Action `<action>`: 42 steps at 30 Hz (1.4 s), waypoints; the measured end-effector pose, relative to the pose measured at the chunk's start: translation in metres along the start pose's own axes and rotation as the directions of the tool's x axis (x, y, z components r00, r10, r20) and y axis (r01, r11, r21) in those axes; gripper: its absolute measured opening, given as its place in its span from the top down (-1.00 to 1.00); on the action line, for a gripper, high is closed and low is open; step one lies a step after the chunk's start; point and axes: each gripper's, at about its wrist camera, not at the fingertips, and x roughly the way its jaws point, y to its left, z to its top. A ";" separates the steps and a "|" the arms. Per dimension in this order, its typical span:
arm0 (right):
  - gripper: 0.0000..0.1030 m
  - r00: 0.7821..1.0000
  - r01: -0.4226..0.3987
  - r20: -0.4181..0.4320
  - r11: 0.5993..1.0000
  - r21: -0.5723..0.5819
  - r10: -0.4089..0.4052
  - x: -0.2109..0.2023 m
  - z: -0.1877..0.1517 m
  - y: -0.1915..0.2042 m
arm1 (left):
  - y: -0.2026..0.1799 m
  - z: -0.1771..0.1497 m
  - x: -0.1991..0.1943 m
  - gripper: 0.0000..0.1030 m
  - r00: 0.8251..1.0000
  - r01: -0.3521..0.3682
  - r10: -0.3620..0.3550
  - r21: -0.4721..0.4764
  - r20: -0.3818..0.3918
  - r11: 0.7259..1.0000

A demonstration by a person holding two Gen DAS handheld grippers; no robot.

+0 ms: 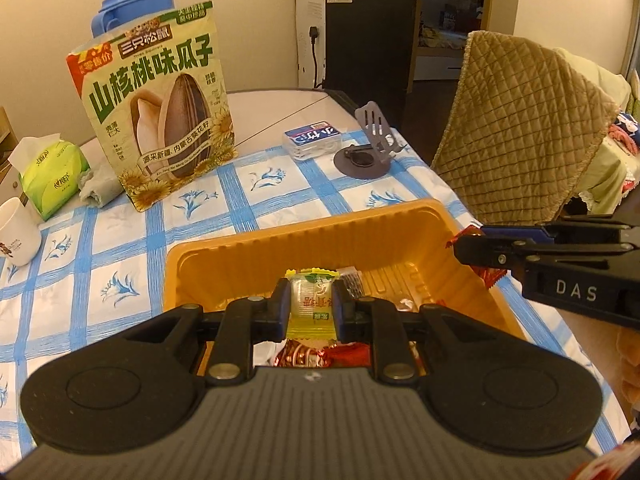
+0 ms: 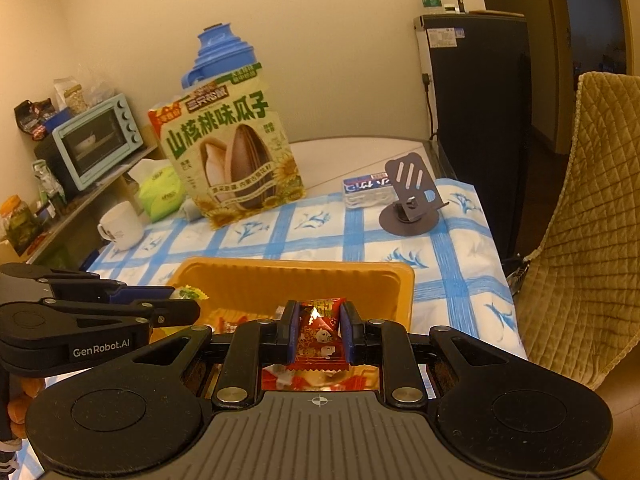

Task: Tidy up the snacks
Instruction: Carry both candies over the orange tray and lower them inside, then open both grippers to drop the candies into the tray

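Over the orange tray (image 1: 304,236) on the checked blue-and-white cloth of the bench (image 1: 120,248), two wrapped sweets are held in the air, one in each hand-held gripper. The left hand-held gripper (image 1: 310,304) is clamped on a yellow-green candy (image 1: 310,300), its blue pads pressed against the two long sides of the wrapper. The right hand-held gripper (image 2: 318,334) is closed in the same way on a red candy (image 2: 320,332), printed with small figures. More wrapped sweets are seen lying in the tray below both sets of fingers (their number cannot be counted, since the gripper bodies hide much of the floor of the tray).

Both sweets are judged to be very light, with a firm core inside thin, crinkly film that is likely to be slippery. The middle of the body, across its narrow width, is taken to be the right place for a hold, and that is where each is pinched; the twisted or crimped ends would probably fold and slide out. A light squeeze should be enough, and little harm is expected if one is dropped into the tray.

Behind the tray a large sunflower-seed bag (image 1: 156,108) stands upright, well apart from it, and looks soft-sided and easily tipped.
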 end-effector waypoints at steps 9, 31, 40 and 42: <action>0.57 1.000 -0.003 -0.025 1.000 0.005 0.003 0.023 0.000 -0.010 | 0.003 0.002 0.031 0.63 0.999 -0.024 0.024 0.001 -0.038 1.000; 0.57 0.999 -0.002 -0.035 1.000 0.012 0.002 0.037 0.001 -0.015 | 0.006 0.000 0.052 0.61 0.996 -0.038 0.038 -0.001 -0.075 0.999; 0.57 0.999 -0.001 -0.035 1.000 0.010 0.002 0.038 0.002 -0.014 | 0.007 -0.001 0.050 0.61 0.996 -0.040 0.039 -0.002 -0.076 0.999; 0.57 0.999 -0.001 -0.037 1.000 0.008 0.001 0.039 0.003 -0.013 | 0.008 -0.001 0.049 0.61 0.996 -0.041 0.040 -0.004 -0.076 0.999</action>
